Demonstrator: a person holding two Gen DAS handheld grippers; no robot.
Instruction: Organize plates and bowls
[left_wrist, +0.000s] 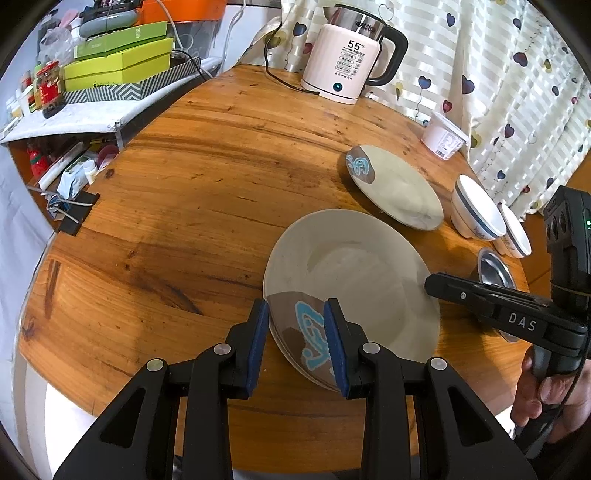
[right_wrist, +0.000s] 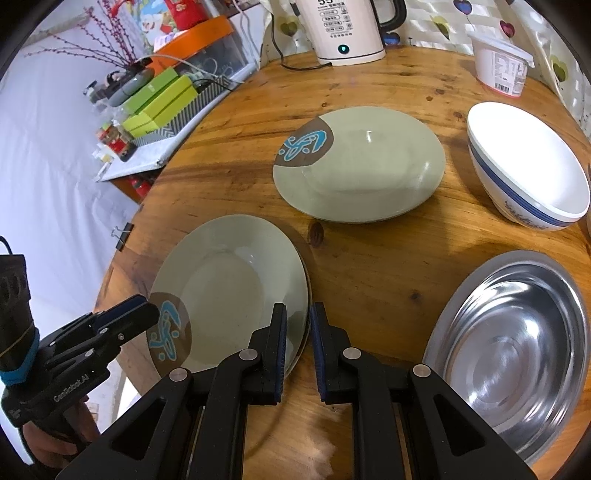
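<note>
On the round wooden counter (left_wrist: 207, 192) sit two pale grey-green plates, each with a brown patch on the rim carrying a turquoise squiggle. The near plate (left_wrist: 354, 280) lies flat close to the counter's front edge. In the right wrist view a darker rim shows under its right edge, so it may rest on another plate, though I cannot tell for sure.

The left gripper (left_wrist: 298, 343) stands open at the plate's 6 o'clock, its blue-padded fingers (left_wrist: 258, 332) either side of the brown patch, not pinching it. The right gripper (right_wrist: 297, 350) is open too, with a narrower gap, and the plate's rim at about 3 o'clock sits between its fingers. Whether the pads touch the rim I cannot tell.

The second plate (right_wrist: 360, 166) lies flat toward 1 o'clock from the first, apart from it, its brown patch turned to the far left. To its right stands a white bowl (right_wrist: 528, 166) with blue bands round the outside, and in the left wrist view a second white bowl (left_wrist: 515, 232) sits just beside that one. Nearer, at 3 o'clock of the near plate, is a shiny steel bowl (right_wrist: 517, 350), empty and upright.

At the counter's 12 o'clock stands a pale pink kettle (left_wrist: 345, 62) showing 55, with a white tub (left_wrist: 445, 134) off to its right.
</note>
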